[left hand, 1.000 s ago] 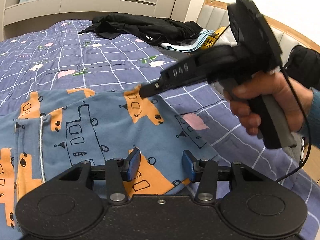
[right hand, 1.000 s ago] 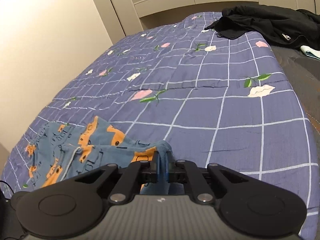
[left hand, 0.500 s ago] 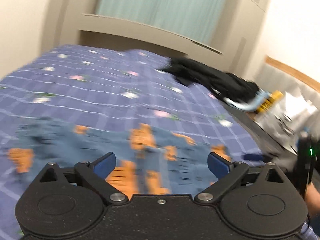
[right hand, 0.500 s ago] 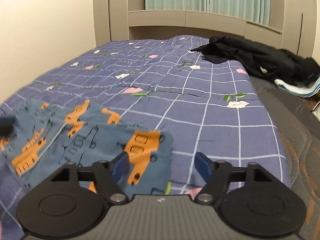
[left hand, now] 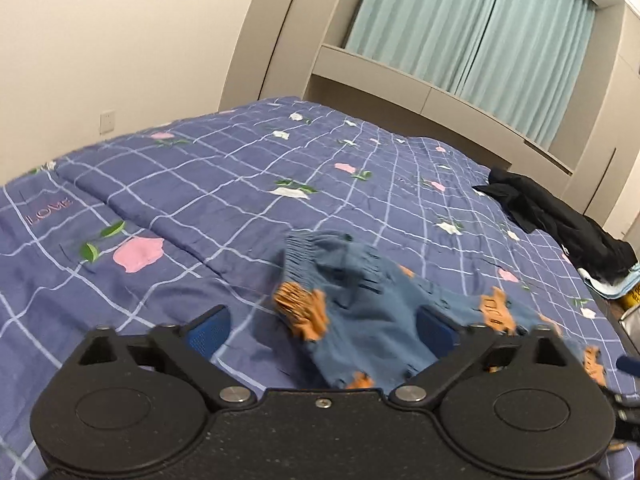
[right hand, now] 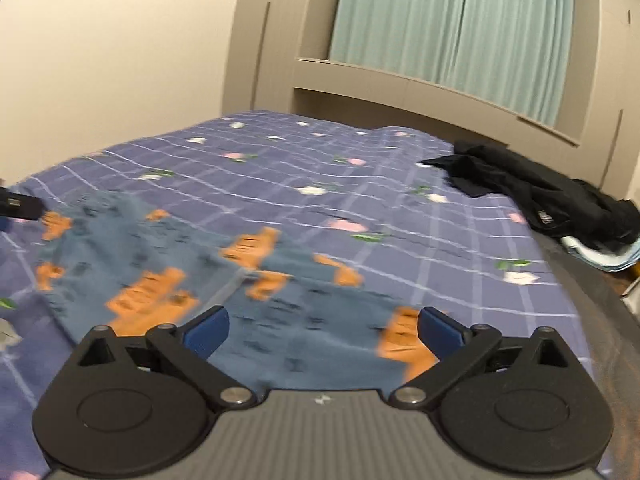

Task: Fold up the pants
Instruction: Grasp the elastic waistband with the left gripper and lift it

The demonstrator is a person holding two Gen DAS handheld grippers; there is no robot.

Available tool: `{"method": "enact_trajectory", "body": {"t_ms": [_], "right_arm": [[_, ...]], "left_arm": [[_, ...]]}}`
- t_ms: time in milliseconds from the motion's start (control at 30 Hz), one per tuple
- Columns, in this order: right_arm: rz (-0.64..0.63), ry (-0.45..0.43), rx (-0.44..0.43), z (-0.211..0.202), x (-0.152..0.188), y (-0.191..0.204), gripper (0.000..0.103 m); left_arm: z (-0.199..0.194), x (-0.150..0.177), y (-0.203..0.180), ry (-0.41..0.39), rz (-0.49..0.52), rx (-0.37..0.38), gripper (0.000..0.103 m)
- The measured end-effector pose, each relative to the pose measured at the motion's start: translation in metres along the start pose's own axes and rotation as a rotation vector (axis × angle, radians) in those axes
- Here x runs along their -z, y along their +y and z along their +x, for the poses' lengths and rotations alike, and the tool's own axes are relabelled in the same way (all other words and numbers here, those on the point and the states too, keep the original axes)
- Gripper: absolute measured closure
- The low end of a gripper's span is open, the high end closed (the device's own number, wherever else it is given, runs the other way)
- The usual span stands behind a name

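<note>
Both hand-held grippers (left hand: 323,330) (right hand: 323,330) released the pants (right hand: 224,280).

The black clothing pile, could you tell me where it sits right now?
In both wrist views the black clothing pile lies at the right edge of the bedspread, far end, beyond the blue pants.

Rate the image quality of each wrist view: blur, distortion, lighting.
Left wrist view: motion blur smears the pants, while the bedspread stays fairly sharp; fisheye bends the curtains. Right wrist view: blurrier overall, pants and bedspread grid streaked, its claw crisp; even, soft indoor light, no glare.
</note>
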State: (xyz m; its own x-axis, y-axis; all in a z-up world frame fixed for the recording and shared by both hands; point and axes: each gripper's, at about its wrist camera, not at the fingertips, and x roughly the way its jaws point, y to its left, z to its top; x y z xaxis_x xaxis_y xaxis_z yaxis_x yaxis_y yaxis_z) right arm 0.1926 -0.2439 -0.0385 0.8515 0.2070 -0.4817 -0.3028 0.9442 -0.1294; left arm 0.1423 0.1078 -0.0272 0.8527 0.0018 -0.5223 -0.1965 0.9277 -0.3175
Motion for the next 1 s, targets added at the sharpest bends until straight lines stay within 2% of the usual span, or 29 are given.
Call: {"method": "enact_trajectory", "body": {"t_ms": [33, 100, 167, 233, 267, 333, 367, 500, 633, 667, 733, 833, 900, 1000], "right_arm": [[0.007, -0.001, -0.02, 0.0, -0.001, 0.007, 0.0], [0.023, 0.005, -0.039, 0.002, -0.001, 0.019, 0.0], [0.042, 0.024, -0.05, 0.007, 0.001, 0.026, 0.0], [0.063, 0.039, -0.053, 0.012, 0.003, 0.031, 0.0], [0.07, 0.047, -0.052, 0.015, 0.004, 0.034, 0.0], [0.078, 0.066, -0.04, 0.019, 0.007, 0.037, 0.0], [0.085, 0.075, -0.036, 0.02, 0.01, 0.039, 0.0], [0.121, 0.086, -0.022, 0.021, 0.015, 0.039, 0.0], [0.139, 0.096, -0.011, 0.021, 0.016, 0.039, 0.0], [0.138, 0.097, -0.008, 0.022, 0.015, 0.04, 0.0], [0.133, 0.097, -0.002, 0.022, 0.015, 0.041, 0.0], [0.14, 0.095, -0.003, 0.022, 0.016, 0.041, 0.0], [0.148, 0.094, -0.005, 0.022, 0.017, 0.04, 0.0], [0.155, 0.091, -0.007, 0.023, 0.018, 0.039, 0.0]], "left_arm": [[0.005, -0.001, 0.003, 0.008, -0.011, -0.002, 0.015], [0.014, -0.002, 0.008, 0.008, -0.039, 0.015, 0.027], [0.027, -0.006, 0.012, 0.015, -0.063, 0.022, 0.033], [0.037, -0.008, 0.011, 0.016, -0.07, 0.0, 0.053], [0.039, -0.008, 0.009, 0.018, -0.057, -0.016, 0.067], [0.04, -0.008, 0.0, -0.004, -0.002, -0.045, 0.071], [0.038, -0.007, -0.005, -0.024, 0.025, -0.052, 0.08], [0.033, -0.004, -0.018, -0.069, 0.09, -0.03, 0.089], [0.034, -0.003, -0.023, -0.084, 0.127, -0.02, 0.087], [0.036, -0.003, -0.02, -0.079, 0.121, -0.028, 0.082], [0.04, -0.004, -0.012, -0.054, 0.099, -0.04, 0.077], [0.05, -0.004, 0.004, -0.004, 0.06, -0.046, 0.077], [0.055, -0.004, 0.014, 0.019, 0.024, -0.038, 0.07], [0.061, -0.005, 0.023, 0.041, -0.023, -0.013, 0.067]]}}
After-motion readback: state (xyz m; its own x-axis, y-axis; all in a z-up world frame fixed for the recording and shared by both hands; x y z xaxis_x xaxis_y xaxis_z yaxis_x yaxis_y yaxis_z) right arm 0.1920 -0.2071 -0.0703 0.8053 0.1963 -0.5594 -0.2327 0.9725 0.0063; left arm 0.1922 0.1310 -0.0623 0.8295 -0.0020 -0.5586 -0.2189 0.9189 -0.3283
